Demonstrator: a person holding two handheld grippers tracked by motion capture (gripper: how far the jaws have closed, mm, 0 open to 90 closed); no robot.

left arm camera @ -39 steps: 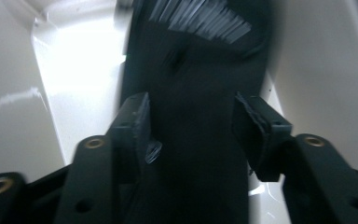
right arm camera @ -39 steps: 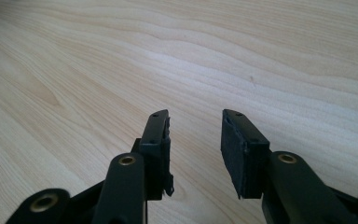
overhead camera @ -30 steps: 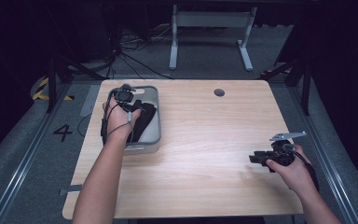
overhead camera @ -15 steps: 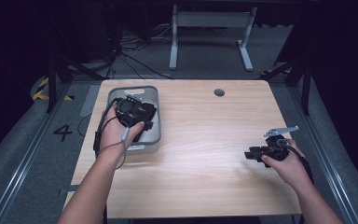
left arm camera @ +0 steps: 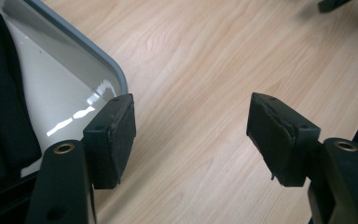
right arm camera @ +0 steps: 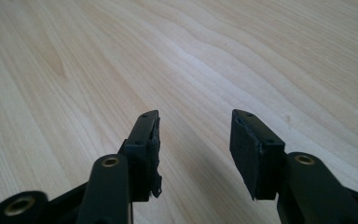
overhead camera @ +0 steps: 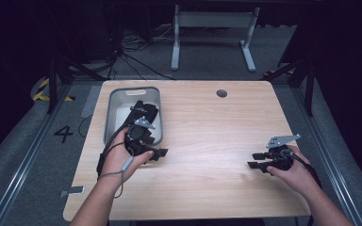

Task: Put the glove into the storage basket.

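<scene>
So the person has a hand-held gripper in each hand over a light wooden tabletop (overhead camera: 202, 141). The left hand-held gripper (overhead camera: 156, 153) sits just off the near right corner of a grey bin (overhead camera: 111, 110) that's parked on the left side of the tabletop. Its jaws are spread wide with nothing between them; in the left gripper view (left arm camera: 191, 135) there's just bare wood grain in the gap, and the bin's rim curves past right beside one jaw pad. The left hand (overhead camera: 125, 160) is wrapped around the body, with the cable looping down along the wrist.

Inside the bin there's some dark black item (overhead camera: 146, 113) lying toward its right side. It's hard to say what it actually is; in the left gripper view it's only a black shape (left arm camera: 2, 102) against the shiny white inner wall.

The right hand-held gripper (overhead camera: 257, 160) is well apart from all that, over near the right edge of the tabletop, jaws pointing left. It's partway open and holding nothing, and the right gripper view (right arm camera: 193, 149) shows plain wood between the pads. The grey three-cornered plate (overhead camera: 283, 139) sticks up on top, right hand (overhead camera: 294, 172) behind it.

There's also a small round hole (overhead camera: 221, 93) in the tabletop near the far edge.
</scene>
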